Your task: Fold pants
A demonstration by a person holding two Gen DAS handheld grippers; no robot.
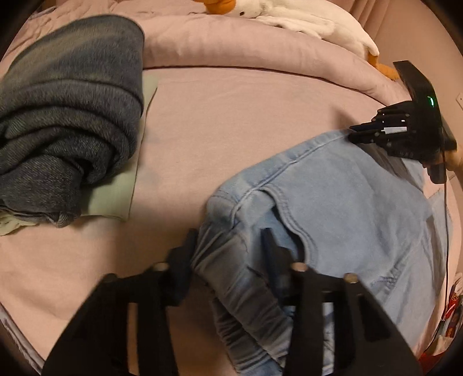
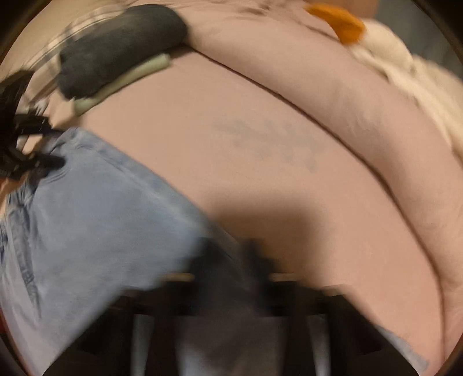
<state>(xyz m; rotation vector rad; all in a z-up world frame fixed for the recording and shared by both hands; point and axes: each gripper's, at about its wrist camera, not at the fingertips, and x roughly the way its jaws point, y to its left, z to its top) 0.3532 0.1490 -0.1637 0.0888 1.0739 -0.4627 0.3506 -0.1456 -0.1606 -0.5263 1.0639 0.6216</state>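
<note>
Light blue jeans (image 1: 341, 214) lie on the pink bed sheet (image 1: 231, 121), at the lower right of the left wrist view. My left gripper (image 1: 230, 245) has its fingers spread apart around a bunched denim fold at the near corner. My right gripper (image 1: 364, 131) shows at the far right of that view, its fingers close together on the far edge of the jeans. The right wrist view is blurred: the jeans (image 2: 95, 219) fill the lower left, with denim between my right gripper's fingers (image 2: 228, 254). The left gripper (image 2: 43, 153) shows at its left edge.
A folded dark grey garment (image 1: 69, 121) lies on a pale green cloth (image 1: 115, 199) at the left. A pink pillow (image 1: 249, 43) runs along the back, with a white and orange plush toy (image 1: 289, 14) behind it. Bare sheet lies between the pile and the jeans.
</note>
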